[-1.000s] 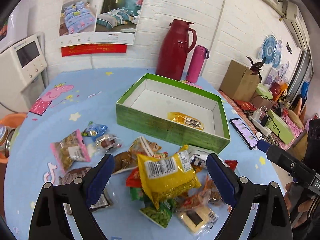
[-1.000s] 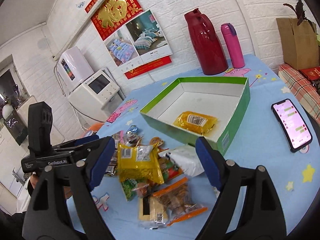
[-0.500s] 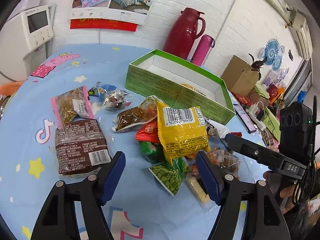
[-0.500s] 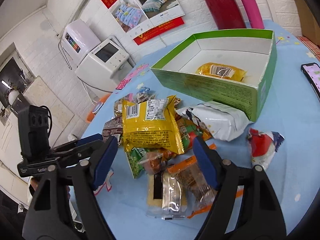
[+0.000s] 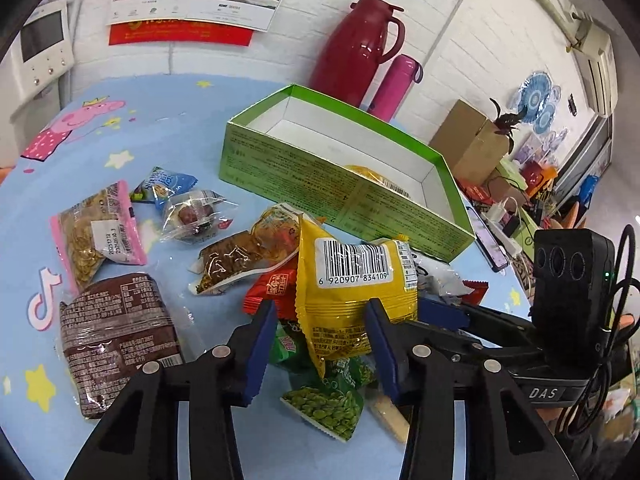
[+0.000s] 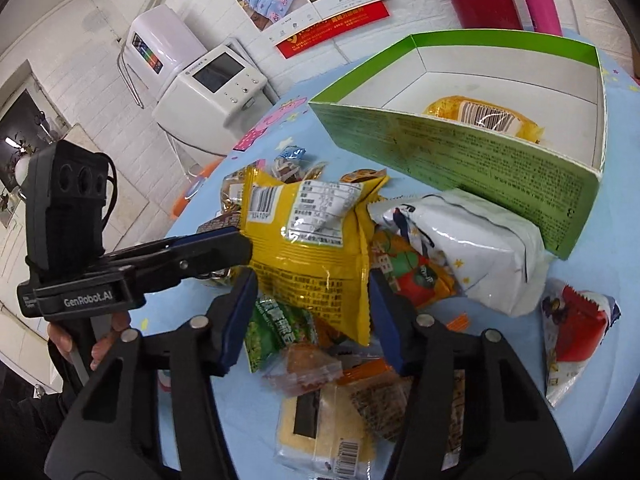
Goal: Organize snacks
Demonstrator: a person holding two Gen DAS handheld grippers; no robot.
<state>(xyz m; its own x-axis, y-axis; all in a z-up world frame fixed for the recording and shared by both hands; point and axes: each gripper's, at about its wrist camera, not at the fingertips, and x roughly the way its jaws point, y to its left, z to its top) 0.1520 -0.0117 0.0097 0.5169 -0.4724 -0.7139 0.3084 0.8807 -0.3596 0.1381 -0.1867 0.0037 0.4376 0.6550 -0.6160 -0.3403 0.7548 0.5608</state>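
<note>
Light-blue cartoon-print tabletop (image 5: 168, 128) carried every item. An open green cardboard box with a white interior (image 5: 320, 184) stood on its far half and held 1 yellow wrapped snack with a barcode (image 6: 484, 118). A dark-red plastic thermos jug (image 5: 356, 48) and a pink flask (image 5: 394, 84) stood just behind the box. A heap of loose snack packets lay in front of the box; on top was a large yellow foil packet with a white barcode label (image 5: 352, 284), with a white foil packet (image 6: 472, 256) beside it against the box wall. A brown wrapped cake (image 5: 116, 344) lay at the heap's left edge, and a green pea packet (image 5: 328, 400) lay under the yellow one. Left gripper (image 5: 320, 344) had its jaws released, 1 on either side of the yellow packet's lower edge. Right gripper (image 6: 312, 316) likewise straddled that packet from the opposite side, jaws released.
</note>
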